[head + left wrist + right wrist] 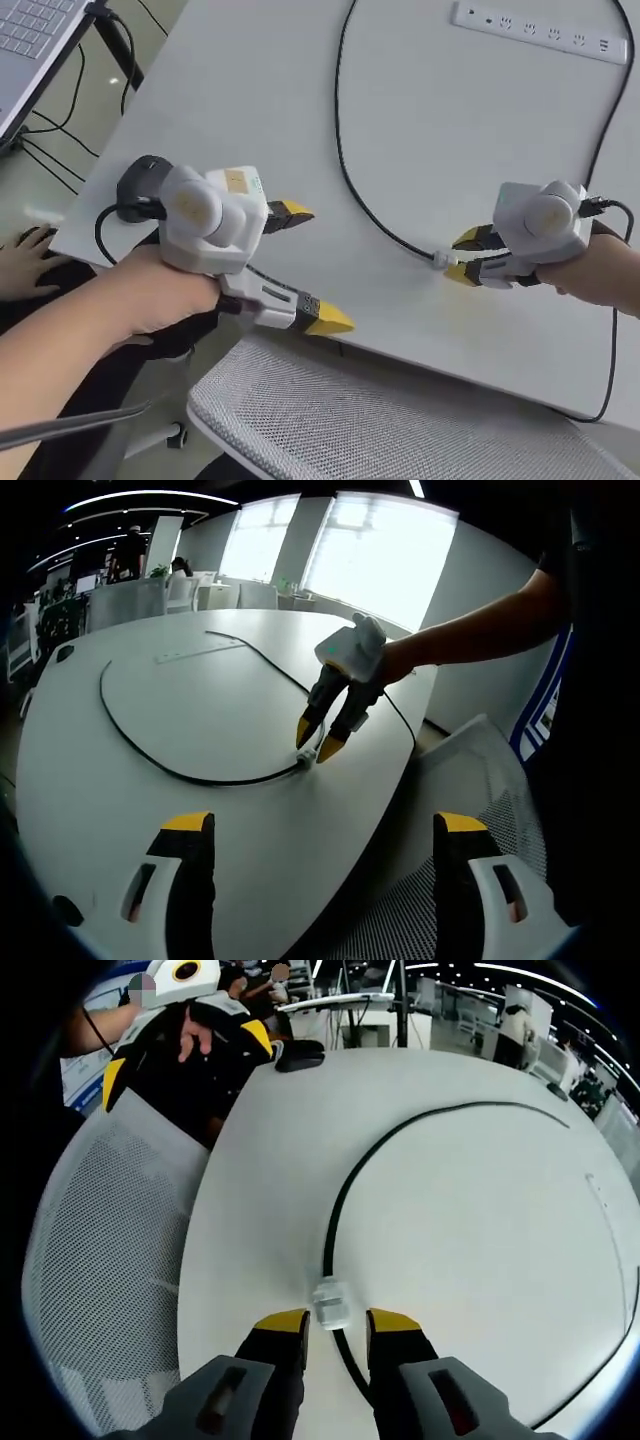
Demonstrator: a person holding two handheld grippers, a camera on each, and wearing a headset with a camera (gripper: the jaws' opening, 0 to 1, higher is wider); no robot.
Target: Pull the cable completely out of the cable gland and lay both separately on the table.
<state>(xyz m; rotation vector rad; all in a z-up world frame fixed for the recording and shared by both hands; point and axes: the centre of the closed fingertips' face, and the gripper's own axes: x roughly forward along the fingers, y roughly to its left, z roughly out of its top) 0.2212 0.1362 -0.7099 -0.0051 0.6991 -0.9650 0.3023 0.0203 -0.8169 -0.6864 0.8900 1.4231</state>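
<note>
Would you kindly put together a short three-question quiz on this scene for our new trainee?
1. True or false: the left gripper is shut on the black cable.
2. Where is the cable gland?
A. On the cable, at the open tips of the right gripper
B. On the mesh chair seat
C. Right beside the power strip
3. In a word or two: what surface does the cable lie on?

Key
1. False: its jaws stand wide open and hold nothing.
2. A
3. The white table.
</note>
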